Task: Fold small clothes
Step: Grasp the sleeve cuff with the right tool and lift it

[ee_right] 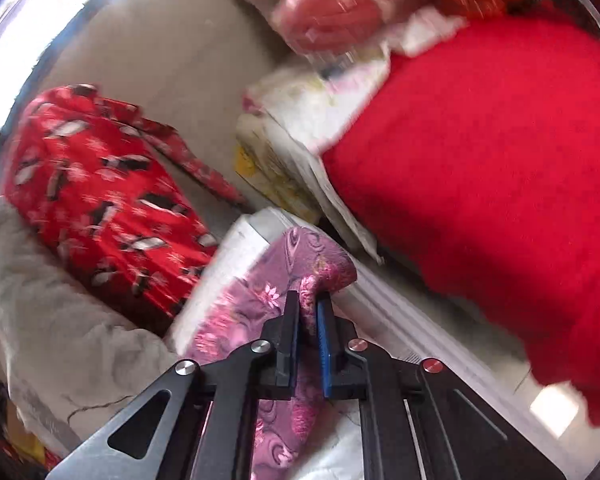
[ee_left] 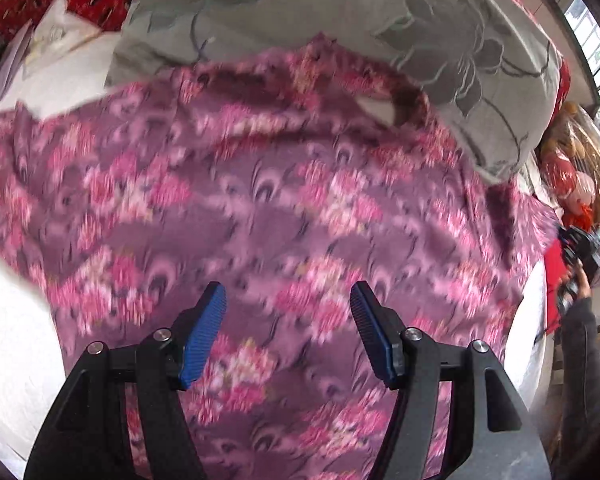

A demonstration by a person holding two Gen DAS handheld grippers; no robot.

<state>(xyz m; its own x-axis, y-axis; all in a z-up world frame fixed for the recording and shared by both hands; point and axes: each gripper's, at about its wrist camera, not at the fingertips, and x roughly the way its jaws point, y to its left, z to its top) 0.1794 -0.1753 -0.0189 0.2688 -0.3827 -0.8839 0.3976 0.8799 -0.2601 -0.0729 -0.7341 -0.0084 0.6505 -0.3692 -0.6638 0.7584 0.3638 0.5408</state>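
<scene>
A purple garment with pink flowers [ee_left: 260, 208] lies spread on a white surface [ee_left: 8, 344] and fills most of the left wrist view. My left gripper [ee_left: 288, 300] hovers over its lower middle, open and empty, blue pads wide apart. My right gripper [ee_right: 308, 304] is shut on a bunched edge of the same purple garment [ee_right: 300, 264], which drapes down between the fingers. The right gripper also shows at the far right of the left wrist view [ee_left: 580, 256], at the garment's right edge.
A grey floral pillow [ee_left: 340, 20] lies behind the garment. A red patterned cloth [ee_right: 100, 200] and a plain red cloth [ee_right: 480, 160] lie beside the right gripper. Plastic-wrapped toys [ee_left: 572, 172] and papers [ee_right: 300, 136] sit at the bed's edge.
</scene>
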